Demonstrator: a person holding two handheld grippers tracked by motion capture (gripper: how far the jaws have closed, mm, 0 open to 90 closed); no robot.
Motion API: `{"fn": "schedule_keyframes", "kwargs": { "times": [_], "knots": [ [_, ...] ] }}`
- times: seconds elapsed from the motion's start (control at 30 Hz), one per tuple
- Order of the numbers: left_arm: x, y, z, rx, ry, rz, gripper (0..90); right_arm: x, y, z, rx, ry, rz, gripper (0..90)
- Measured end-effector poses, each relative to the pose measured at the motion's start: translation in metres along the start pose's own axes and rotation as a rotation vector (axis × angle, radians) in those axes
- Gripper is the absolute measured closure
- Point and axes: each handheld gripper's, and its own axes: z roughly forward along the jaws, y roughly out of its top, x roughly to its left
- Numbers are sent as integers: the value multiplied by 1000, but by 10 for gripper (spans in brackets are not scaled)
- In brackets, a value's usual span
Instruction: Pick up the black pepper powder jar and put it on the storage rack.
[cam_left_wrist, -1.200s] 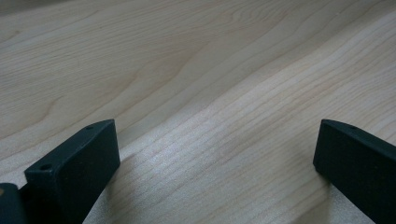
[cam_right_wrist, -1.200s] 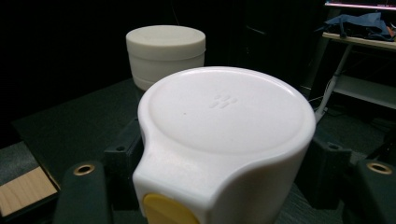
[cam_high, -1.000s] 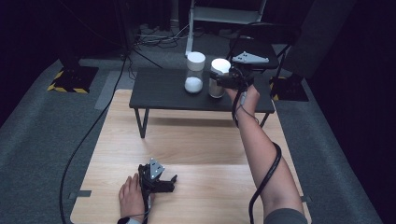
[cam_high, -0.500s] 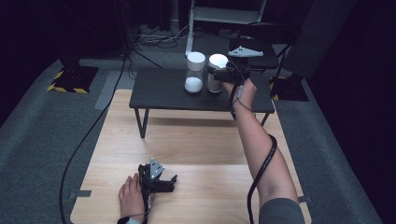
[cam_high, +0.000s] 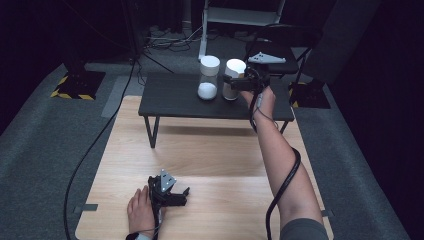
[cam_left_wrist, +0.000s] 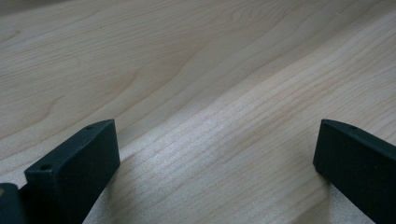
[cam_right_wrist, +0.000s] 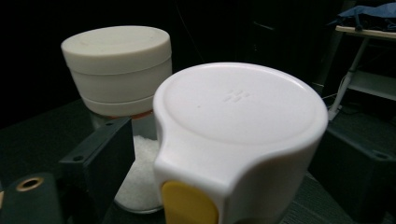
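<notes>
High view: right gripper (cam_high: 235, 82) at upper centre, jaws straddling white-lidded container (cam_high: 234, 79) on dark table (cam_high: 175, 102), contact unconfirmed. Container upright, between jaws; glass jar (cam_high: 208, 77) just beside it. Left gripper (cam_high: 172, 192), lower centre, jaws wide, on wooden board (cam_high: 210, 150).

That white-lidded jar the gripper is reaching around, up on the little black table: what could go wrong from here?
The jar stands close beside a second jar holding white grains, so a jaw squeezing in between might nudge the neighbour over. The right gripper seems to straddle the jar high up, near its smooth lid, where a grip could slip. The left gripper rests open on the wooden board, too far away to steady anything.
</notes>
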Motion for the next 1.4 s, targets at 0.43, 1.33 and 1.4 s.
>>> {"fn": "schedule_keyframes", "kwargs": {
  "times": [0.43,1.33,1.4],
  "knots": [
    [-1,0,0,-2,2,-4,0,4,-17,-55,-22,-29,15,81],
    [-1,0,0,0,5,-1,0,50,-100,-138,-16,22,3,81],
    [-1,0,0,0,5,-1,0,52,-109,-139,-8,23,4,82]
  ]
}}
